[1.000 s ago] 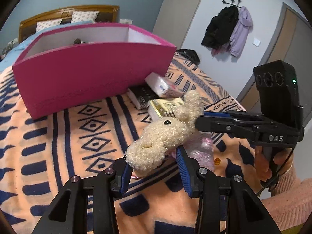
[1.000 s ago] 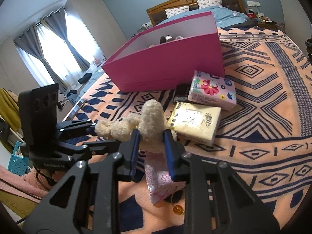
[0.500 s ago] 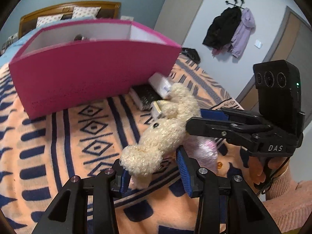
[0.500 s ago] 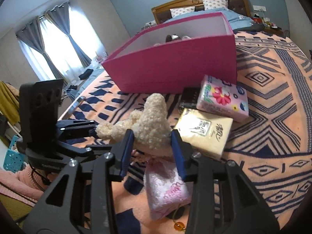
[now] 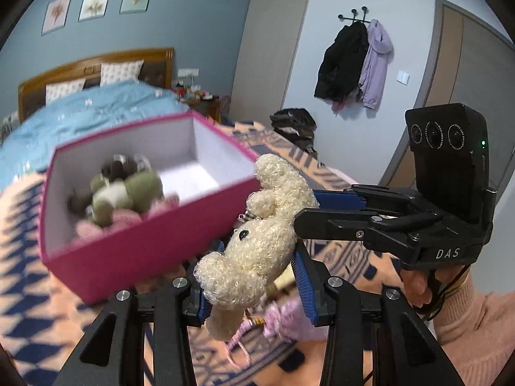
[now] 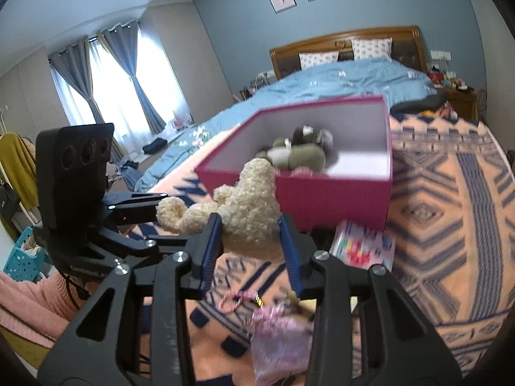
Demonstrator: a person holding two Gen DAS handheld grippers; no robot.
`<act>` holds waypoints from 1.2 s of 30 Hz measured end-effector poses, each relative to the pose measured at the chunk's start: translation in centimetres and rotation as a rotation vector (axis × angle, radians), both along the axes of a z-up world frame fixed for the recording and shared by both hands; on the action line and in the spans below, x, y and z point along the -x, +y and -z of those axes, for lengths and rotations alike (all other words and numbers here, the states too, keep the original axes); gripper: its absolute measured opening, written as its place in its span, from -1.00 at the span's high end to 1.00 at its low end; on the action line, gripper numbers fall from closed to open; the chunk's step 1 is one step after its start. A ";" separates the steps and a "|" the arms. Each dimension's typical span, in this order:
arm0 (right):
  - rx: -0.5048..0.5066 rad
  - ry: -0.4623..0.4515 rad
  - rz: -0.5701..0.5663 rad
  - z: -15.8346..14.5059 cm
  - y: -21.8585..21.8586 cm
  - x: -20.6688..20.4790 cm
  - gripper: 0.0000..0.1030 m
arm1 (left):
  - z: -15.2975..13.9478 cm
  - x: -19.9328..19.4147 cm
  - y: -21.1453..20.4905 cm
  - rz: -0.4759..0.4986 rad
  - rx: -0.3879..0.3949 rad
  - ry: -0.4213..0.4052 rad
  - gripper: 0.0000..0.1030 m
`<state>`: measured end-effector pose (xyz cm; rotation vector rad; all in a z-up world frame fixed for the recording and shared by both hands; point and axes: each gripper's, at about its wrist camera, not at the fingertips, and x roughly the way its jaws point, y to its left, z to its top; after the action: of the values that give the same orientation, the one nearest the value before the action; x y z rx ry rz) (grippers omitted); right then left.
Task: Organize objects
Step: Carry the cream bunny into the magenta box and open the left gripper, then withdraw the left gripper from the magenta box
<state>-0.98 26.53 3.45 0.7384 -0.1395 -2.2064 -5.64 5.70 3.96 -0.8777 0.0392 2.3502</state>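
A cream plush bear (image 5: 257,244) hangs in the air between my two grippers. My left gripper (image 5: 252,284) is closed on its lower end, and my right gripper (image 6: 249,246) is closed on its upper body (image 6: 254,206). Both hold it above the patterned blanket, just in front of the open pink box (image 5: 135,251), which also shows in the right wrist view (image 6: 338,199). Inside the box lie a green plush toy (image 5: 125,193) and other soft toys. A pink cord dangles from the bear (image 5: 238,344).
On the blanket below lie a pink pouch (image 6: 280,337), a floral tissue pack (image 6: 363,247) and a yellow pack, mostly hidden. The bed's blue duvet (image 6: 338,80) and headboard are beyond the box. Coats (image 5: 354,64) hang on the wall.
Both grippers have lifted the bear up from the blanket and toward the pink box, so the box interior now shows. The views are blurred with motion.
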 end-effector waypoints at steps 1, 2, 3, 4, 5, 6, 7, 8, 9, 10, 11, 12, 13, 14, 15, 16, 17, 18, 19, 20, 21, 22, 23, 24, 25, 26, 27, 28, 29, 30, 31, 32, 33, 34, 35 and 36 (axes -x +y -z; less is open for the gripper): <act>0.000 0.015 0.004 -0.5 0.0 0.3 0.23 | -0.3 0.2 0.2 -0.001 0.003 0.009 0.18; -0.001 0.029 0.007 -1.0 0.0 0.6 0.23 | -0.9 0.8 0.3 0.001 0.003 0.019 0.18; -0.002 0.040 0.007 -1.5 -0.1 1.0 0.23 | -1.1 1.2 0.5 0.001 0.003 0.023 0.18; 0.000 0.052 0.010 -2.1 0.0 1.5 0.23 | -1.5 1.6 0.6 -0.003 0.001 0.030 0.18; -0.001 0.060 0.015 -2.6 0.0 2.0 0.23 | -2.0 2.3 0.7 -0.004 -0.002 0.035 0.18; -0.001 0.069 0.020 -3.0 0.0 2.5 0.23 | -2.4 2.9 0.7 -0.003 -0.003 0.040 0.18; 0.001 0.080 0.029 -3.6 0.1 3.0 0.23 | -2.7 3.6 0.7 -0.006 -0.004 0.045 0.18; 0.002 0.089 0.037 -4.0 0.2 3.5 0.23 | -3.1 4.5 0.9 -0.009 -0.001 0.046 0.18; 0.001 0.097 0.043 -4.4 0.3 4.0 0.23 | -3.4 5.4 1.1 -0.010 0.008 0.051 0.18; 0.005 0.100 0.050 -4.8 0.4 4.7 0.23 | -3.5 5.9 1.3 -0.017 0.017 0.057 0.17; 0.007 0.101 0.057 -5.0 0.5 5.4 0.23 | -3.6 6.8 1.5 -0.021 0.023 0.053 0.17; 0.009 0.098 0.062 -5.2 0.6 6.1 0.23 | -3.6 7.6 1.7 -0.024 0.031 0.051 0.17; 0.016 0.086 0.069 -5.2 0.8 7.2 0.23 | -3.6 8.1 1.8 -0.030 0.038 0.052 0.17; 0.018 0.078 0.076 -5.1 0.9 8.0 0.23 | -3.4 9.0 2.0 -0.038 0.045 0.043 0.17; 0.023 0.067 0.082 -5.0 0.9 8.9 0.23 | -3.1 9.9 2.1 -0.041 0.048 0.029 0.17; 0.030 0.047 0.084 -4.8 1.0 9.8 0.23 | -2.9 10.7 2.2 -0.045 0.056 0.019 0.16; 0.025 0.033 0.089 -4.5 1.0 10.7 0.23 | -2.4 11.7 2.3 -0.058 0.064 0.007 0.16; 0.015 0.023 0.097 -4.2 1.0 11.6 0.23 | -1.9 12.4 2.4 -0.065 0.067 -0.007 0.16; 0.010 0.005 0.099 -3.8 0.9 12.5 0.23 | -1.5 13.1 2.4 -0.068 0.073 -0.019 0.16; -0.005 -0.003 0.104 -3.5 0.7 13.0 0.23 | -0.7 14.0 2.5 -0.079 0.084 -0.037 0.16; -0.020 -0.011 0.113 -3.0 0.6 13.8 0.23 | -0.1 14.7 2.6 -0.082 0.086 -0.059 0.16; -0.025 -0.028 0.114 -2.6 0.6 14.4 0.23 | 0.3 15.1 2.6 -0.089 0.092 -0.070 0.16; -0.042 -0.042 0.120 -2.1 0.4 15.1 0.23 | 0.9 15.8 2.6 -0.108 0.098 -0.081 0.16; -0.052 -0.049 0.128 -1.6 0.4 15.5 0.23 | 1.3 16.2 2.6 -0.116 0.097 -0.094 0.16; -0.053 -0.060 0.128 -1.2 0.3 15.9 0.23 | 1.7 16.8 2.6 -0.120 0.097 -0.112 0.16; -0.061 -0.066 0.134 -1.0 0.3 16.2 0.23 | 2.2 17.3 2.6 -0.131 0.104 -0.129 0.16; -0.070 -0.067 0.142 -0.8 0.2 16.4 0.23 | 2.7 17.7 2.7 -0.142 0.119 -0.140 0.16; -0.071 -0.074 0.146 -0.7 0.2 16.5 0.24 | 2.9 17.9 2.8 -0.150 0.131 -0.145 0.16; -0.070 -0.079 0.145 -0.6 0.1 16.6 0.24 | 3.3 18.2 2.9 -0.160 0.143 -0.155 0.16; -0.084 -0.076 0.154 -0.5 0.0 16.7 0.24 | 3.4 18.3 3.0 -0.163 0.148 -0.161 0.12; -0.107 -0.063 0.173 -0.6 -0.2 16.7 0.23 | 3.4 18.3 3.0 -0.161 0.151 -0.165 0.09; -0.113 -0.056 0.172 -0.6 -0.3 16.6 0.24 | 3.3 18.2 3.1 -0.163 0.152 -0.163 0.03; -0.109 -0.058 0.162 -0.6 -0.4 16.5 0.24 | 3.1 18.0 3.1 -0.172 0.159 -0.149 -0.08; -0.104 -0.060 0.159 -0.6 -0.4 16.4 0.23 | 3.0 17.8 3.1 -0.176 0.165 -0.139 -0.12; -0.105 -0.055 0.159 -0.7 -0.4 16.1 0.23 | 2.8 17.5 3.1 -0.178 0.171 -0.128 -0.12; -0.107 -0.052 0.158 -0.7 -0.5 16.0 0.23 | 2.7 17.3 3.1 -0.184 0.174 -0.123 -0.12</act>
<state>-16.94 26.05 4.14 0.8697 -0.1100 -2.3599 -22.89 8.79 1.23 -1.1533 0.1184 2.4846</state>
